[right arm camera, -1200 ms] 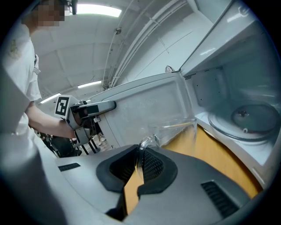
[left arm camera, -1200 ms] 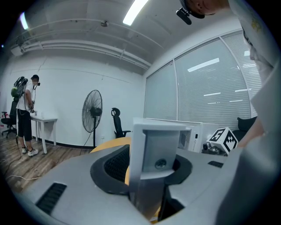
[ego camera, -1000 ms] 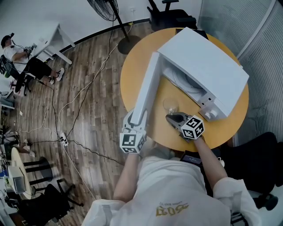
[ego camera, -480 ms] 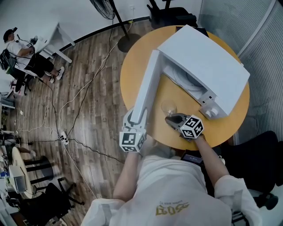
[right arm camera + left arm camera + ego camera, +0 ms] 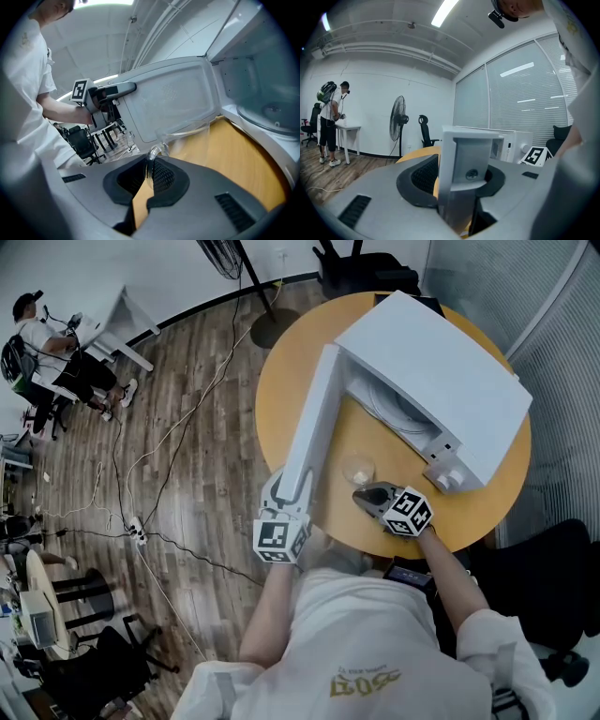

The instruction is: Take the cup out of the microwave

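Observation:
The clear glass cup (image 5: 359, 468) is outside the white microwave (image 5: 441, 371), over the round wooden table (image 5: 281, 381) in front of the open cavity. My right gripper (image 5: 366, 495) is shut on the cup's handle (image 5: 152, 157); the cup's body (image 5: 192, 136) stands just beyond the jaws, its base hidden. My left gripper (image 5: 286, 498) is shut on the outer edge of the microwave door (image 5: 309, 427), which is swung wide open. The door edge (image 5: 466, 173) sits upright between the jaws in the left gripper view.
The glass turntable (image 5: 267, 112) lies inside the cavity. Control knobs (image 5: 448, 479) are at the microwave's near right corner. The floor to the left has cables (image 5: 169, 456), a fan base (image 5: 274, 334) and a person at a desk (image 5: 47, 352). An office chair (image 5: 553, 587) stands at the right.
My right gripper and the cup have come down slightly and shifted a little toward the table's front. The left gripper and the door have stayed still.

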`<state>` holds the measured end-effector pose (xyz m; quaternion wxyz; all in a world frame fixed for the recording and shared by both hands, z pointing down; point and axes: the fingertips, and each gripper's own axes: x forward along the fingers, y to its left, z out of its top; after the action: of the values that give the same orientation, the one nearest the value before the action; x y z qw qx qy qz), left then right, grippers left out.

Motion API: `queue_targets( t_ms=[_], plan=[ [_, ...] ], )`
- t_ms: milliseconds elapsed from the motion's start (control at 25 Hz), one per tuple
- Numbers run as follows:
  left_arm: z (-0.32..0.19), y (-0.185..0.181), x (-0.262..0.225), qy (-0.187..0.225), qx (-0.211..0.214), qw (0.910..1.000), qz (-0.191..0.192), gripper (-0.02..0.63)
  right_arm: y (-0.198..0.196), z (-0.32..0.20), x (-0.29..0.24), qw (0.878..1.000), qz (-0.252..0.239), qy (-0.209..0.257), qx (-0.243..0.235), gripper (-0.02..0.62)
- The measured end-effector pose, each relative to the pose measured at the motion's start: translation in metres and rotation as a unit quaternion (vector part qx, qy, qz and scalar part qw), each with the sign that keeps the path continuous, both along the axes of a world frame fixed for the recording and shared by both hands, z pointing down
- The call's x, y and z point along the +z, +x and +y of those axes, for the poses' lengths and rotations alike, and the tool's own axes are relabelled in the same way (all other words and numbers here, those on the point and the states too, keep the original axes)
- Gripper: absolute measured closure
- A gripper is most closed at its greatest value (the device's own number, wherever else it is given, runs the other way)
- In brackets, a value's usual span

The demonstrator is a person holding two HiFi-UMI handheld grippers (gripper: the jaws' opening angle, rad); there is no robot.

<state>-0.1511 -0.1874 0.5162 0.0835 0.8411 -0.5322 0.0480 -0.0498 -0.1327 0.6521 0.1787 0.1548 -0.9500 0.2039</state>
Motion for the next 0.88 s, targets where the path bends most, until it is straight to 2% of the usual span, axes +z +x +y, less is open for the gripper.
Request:
queue_targets(
  t_ms=[880],
  plan=[
    [-0.001,-0.002,-0.001,0.0,-0.001,1.0,0.0,0.428,0.015,0.008,0.018,0.995,0.062,0.073,0.003,0.569]
  ],
)
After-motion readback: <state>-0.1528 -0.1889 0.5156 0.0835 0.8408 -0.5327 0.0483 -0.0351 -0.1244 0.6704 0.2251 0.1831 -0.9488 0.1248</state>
